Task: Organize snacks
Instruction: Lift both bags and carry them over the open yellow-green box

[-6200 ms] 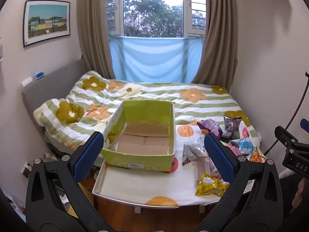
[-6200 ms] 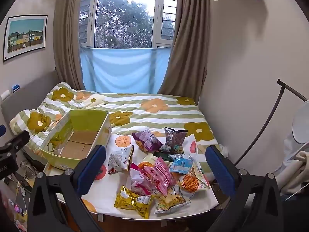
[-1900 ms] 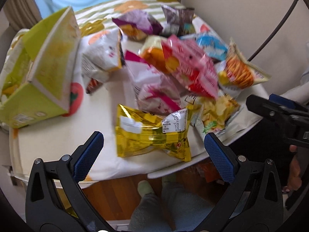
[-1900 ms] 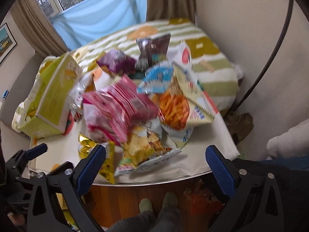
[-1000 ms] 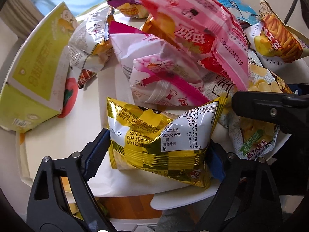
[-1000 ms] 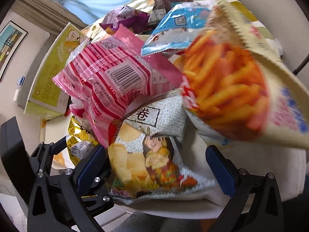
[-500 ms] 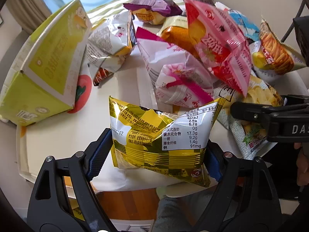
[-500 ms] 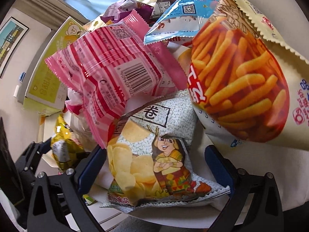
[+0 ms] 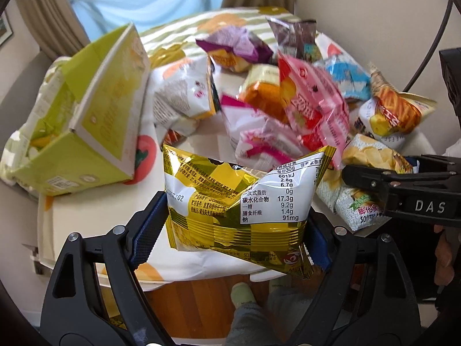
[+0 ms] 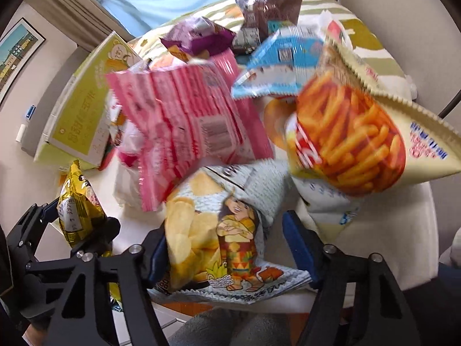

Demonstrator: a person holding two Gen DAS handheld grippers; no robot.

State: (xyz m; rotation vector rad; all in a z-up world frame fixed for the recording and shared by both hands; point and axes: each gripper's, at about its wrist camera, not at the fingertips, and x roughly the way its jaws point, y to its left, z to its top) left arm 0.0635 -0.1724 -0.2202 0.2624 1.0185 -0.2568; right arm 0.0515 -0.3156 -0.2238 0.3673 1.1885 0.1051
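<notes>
Left claw [image 9: 232,227] clamped on gold bag [image 9: 239,201] reading "30g", "601kJ", "91mg". Right claw [image 10: 224,248] closed round chip bag [image 10: 219,236]; "DAS" on its arm.

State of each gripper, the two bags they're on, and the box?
left gripper: shut on gold snack bag, lifted off the table
right gripper: closing around potato chip bag, grip uncertain
green cardboard box: open
</notes>
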